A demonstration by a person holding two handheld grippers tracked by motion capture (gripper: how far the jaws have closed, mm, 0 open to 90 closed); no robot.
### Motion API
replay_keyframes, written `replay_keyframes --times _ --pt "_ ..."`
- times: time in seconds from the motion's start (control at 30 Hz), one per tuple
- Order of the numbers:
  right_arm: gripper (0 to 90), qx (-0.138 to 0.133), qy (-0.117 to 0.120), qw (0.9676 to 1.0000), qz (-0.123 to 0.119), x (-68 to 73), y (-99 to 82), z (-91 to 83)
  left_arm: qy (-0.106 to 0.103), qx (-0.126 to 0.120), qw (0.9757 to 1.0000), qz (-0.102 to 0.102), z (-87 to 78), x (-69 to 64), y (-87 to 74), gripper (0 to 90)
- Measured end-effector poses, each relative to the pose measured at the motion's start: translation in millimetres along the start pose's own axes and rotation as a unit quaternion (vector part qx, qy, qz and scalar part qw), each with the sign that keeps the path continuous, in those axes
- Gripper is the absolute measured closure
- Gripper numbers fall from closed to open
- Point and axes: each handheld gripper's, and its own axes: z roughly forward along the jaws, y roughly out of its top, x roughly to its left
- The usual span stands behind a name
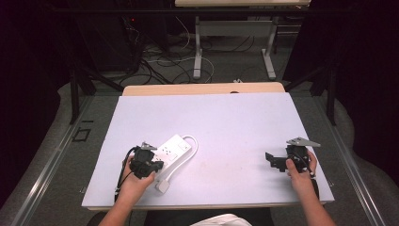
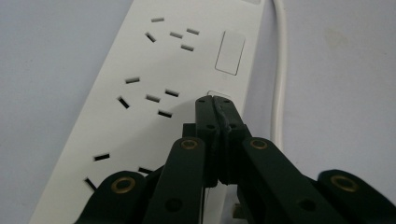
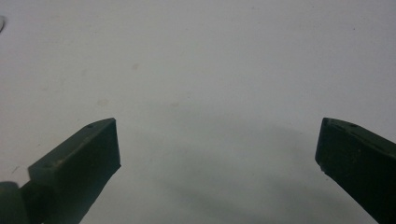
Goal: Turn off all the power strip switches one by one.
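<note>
Dark curtains and tangled floor cables ring our desk (image 1: 226, 122), whose pale cover carries one white power strip (image 1: 171, 149) at the near left, its cord (image 1: 192, 146) looping back along its right side to a plug (image 1: 163, 186) by the near edge.

We judge the work to be pressing a rocker switch (image 2: 229, 52) on the strip. In the left gripper view one such switch sits untouched farther up the strip, while our left tongs (image 2: 215, 99), pressed together with nothing between them, have their joined tips down on the next switch, which they mostly hide. Whether that switch has already flipped we cannot tell, so the press looks to be in hand rather than finished; lifting away remains.

Our right tongs (image 3: 217, 144) are spread wide over bare desk cover, holding and touching nothing. In the high view they sit well apart from the strip, at the near right (image 1: 275, 161).
</note>
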Motion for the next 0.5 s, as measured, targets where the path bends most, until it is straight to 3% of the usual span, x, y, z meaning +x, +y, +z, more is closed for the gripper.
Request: replay_keyframes --times 0.13,0.33,0.5 --pt "0.0 0.001 0.001 1.0000 0.001 0.8 0.0 -0.1 -0.009 -0.003 1.0000 -0.001 0.0 2.0 -0.9 90.0" --pt "0.0 0.000 0.001 1.0000 -0.001 0.0 0.0 0.0 -0.004 -0.011 0.9999 0.005 0.3 3.0 -1.0 89.9" --pt "0.0 0.001 0.001 1.0000 -0.002 -0.7 -0.1 -0.1 -0.005 -0.010 0.9999 -0.004 -3.6 4.0 -1.4 89.9"
